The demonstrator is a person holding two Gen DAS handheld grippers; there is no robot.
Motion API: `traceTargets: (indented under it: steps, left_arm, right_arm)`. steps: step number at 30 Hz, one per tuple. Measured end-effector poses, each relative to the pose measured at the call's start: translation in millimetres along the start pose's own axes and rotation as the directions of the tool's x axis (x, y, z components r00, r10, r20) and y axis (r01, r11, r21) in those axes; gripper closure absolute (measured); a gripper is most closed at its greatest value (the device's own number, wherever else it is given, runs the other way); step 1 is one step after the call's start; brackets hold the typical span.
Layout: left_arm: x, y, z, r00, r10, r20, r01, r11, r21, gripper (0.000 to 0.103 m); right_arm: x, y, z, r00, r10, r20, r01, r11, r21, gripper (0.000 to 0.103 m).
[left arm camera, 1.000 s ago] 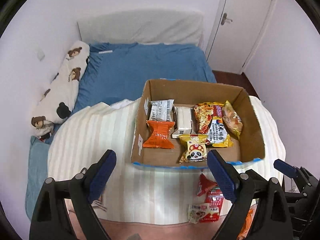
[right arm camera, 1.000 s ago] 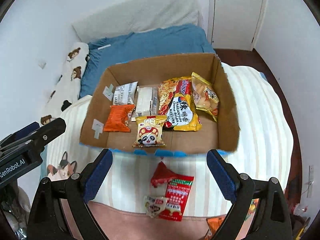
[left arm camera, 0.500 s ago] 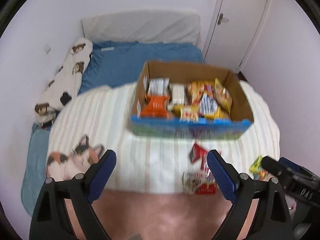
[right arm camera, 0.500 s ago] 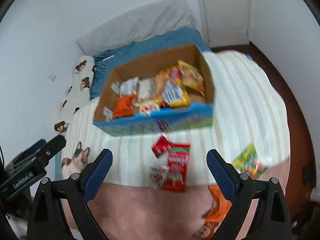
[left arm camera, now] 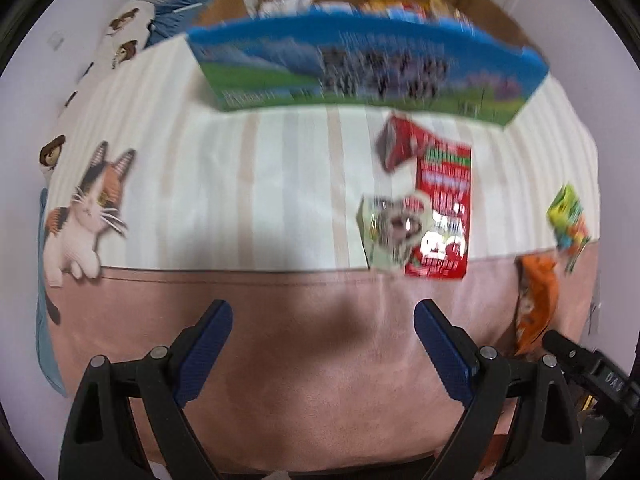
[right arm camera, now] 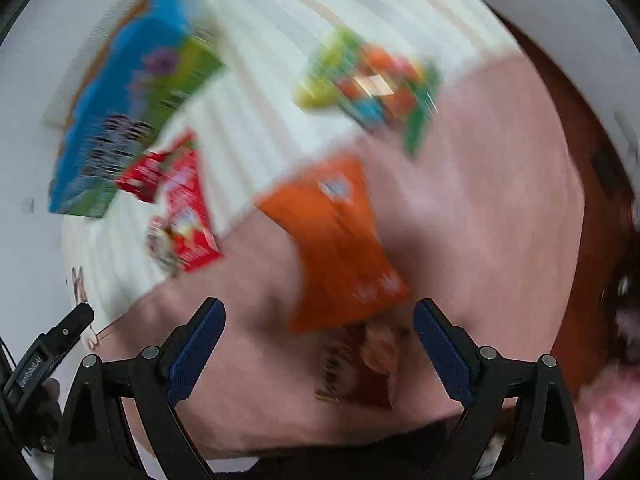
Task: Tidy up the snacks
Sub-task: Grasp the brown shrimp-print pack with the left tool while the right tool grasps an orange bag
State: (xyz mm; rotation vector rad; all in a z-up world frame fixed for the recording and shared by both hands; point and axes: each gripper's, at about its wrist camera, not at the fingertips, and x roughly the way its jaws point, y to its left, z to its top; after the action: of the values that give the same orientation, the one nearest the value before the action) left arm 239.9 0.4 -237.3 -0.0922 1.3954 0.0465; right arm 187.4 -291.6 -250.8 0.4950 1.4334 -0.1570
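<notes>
A cardboard box (left arm camera: 360, 64) with a blue and green printed front holds several snack packets at the far side of the blanket. Loose on the blanket lie a red packet (left arm camera: 442, 208), a small pale packet (left arm camera: 394, 232), a green packet (left arm camera: 568, 216) and an orange packet (left arm camera: 534, 304). My left gripper (left arm camera: 323, 342) is open and empty, low over the pink blanket edge. My right gripper (right arm camera: 319, 340) is open, just before the orange packet (right arm camera: 340, 240). The green packet (right arm camera: 372, 88) and the box (right arm camera: 124, 120) show blurred in the right wrist view.
The striped blanket (left arm camera: 240, 168) with a cat print (left arm camera: 88, 208) covers the bed. A bear-print pillow (left arm camera: 120, 36) lies at the far left. The other gripper's body shows at the lower right (left arm camera: 600, 376). Dark floor (right arm camera: 592, 240) lies right of the bed.
Both grippers have dropped down and back toward the blanket's near edge. The right one has swung right toward the orange packet. Both views are blurred by motion.
</notes>
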Motion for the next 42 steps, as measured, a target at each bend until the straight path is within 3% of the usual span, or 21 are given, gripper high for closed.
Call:
traceTargets:
  steps: [3, 7, 10, 14, 16, 19, 24, 30, 33, 36, 37, 41, 42]
  left_arm:
    - [14, -9, -1, 0.999, 0.017, -0.027, -0.016, 0.999, 0.032, 0.01]
    - [26, -21, 4, 0.998, 0.035, -0.044, -0.032, 0.997, 0.066, 0.01]
    - [31, -30, 8, 0.998, 0.04, -0.049, -0.035, 0.995, 0.092, 0.01]
    - [38, -48, 12, 0.997, 0.037, -0.07, -0.028, 0.992, 0.12, 0.01]
    - [41, -58, 12, 0.996, 0.025, -0.086, -0.013, 0.992, 0.127, 0.01]
    - [39, -76, 4, 0.995, -0.002, -0.098, 0.018, 0.987, 0.159, 0.01]
    - [39, -118, -21, 0.985, -0.076, -0.156, 0.112, 0.964, 0.239, 0.01]
    - [55, -185, -60, 0.944, -0.15, -0.293, 0.246, 0.913, 0.325, 0.01]
    - [71, -210, -75, 0.926, -0.147, -0.348, 0.272, 0.898, 0.345, 0.01]
    - [86, -229, -85, 0.934, -0.093, -0.344, 0.235, 0.887, 0.399, 0.011]
    - [87, -231, -87, 0.942, -0.084, -0.326, 0.221, 0.885, 0.41, 0.013]
    - [81, -219, -85, 0.958, -0.07, -0.278, 0.184, 0.895, 0.407, 0.049]
    - [80, -210, -81, 0.959, -0.077, -0.274, 0.184, 0.901, 0.392, 0.049]
  right_arm:
    - [9, -18, -4, 1.0, 0.016, 0.015, -0.016, 0.999, 0.052, 0.006]
    - [9, -12, 7, 0.997, -0.003, 0.084, 0.003, 1.0, -0.005, 0.006]
    - [19, -5, 21, 0.996, -0.024, 0.09, 0.029, 0.998, -0.055, 0.008]
    - [39, -4, 36, 0.998, -0.042, 0.055, 0.046, 0.996, -0.077, 0.021]
    - [40, 0, 40, 0.997, -0.037, 0.072, 0.045, 0.992, -0.118, 0.043]
    - [34, -1, 43, 0.996, -0.029, 0.079, 0.04, 0.989, -0.141, 0.054]
    - [11, -25, 43, 0.995, -0.011, 0.101, 0.02, 0.995, -0.093, 0.055]
    - [-10, -86, 26, 0.995, -0.026, 0.093, 0.023, 0.999, 0.026, 0.055]
    - [-10, -127, 10, 0.996, -0.04, 0.08, 0.033, 0.996, 0.085, 0.055]
    - [-6, -148, 3, 0.997, -0.034, 0.069, 0.024, 0.991, 0.134, 0.055]
    - [-6, -153, 1, 0.997, -0.03, 0.07, 0.019, 0.989, 0.144, 0.055]
    - [-8, -165, -4, 0.997, -0.012, 0.073, 0.0, 0.987, 0.16, 0.055]
    - [-8, -164, -4, 0.997, -0.01, 0.075, -0.002, 0.987, 0.16, 0.055]
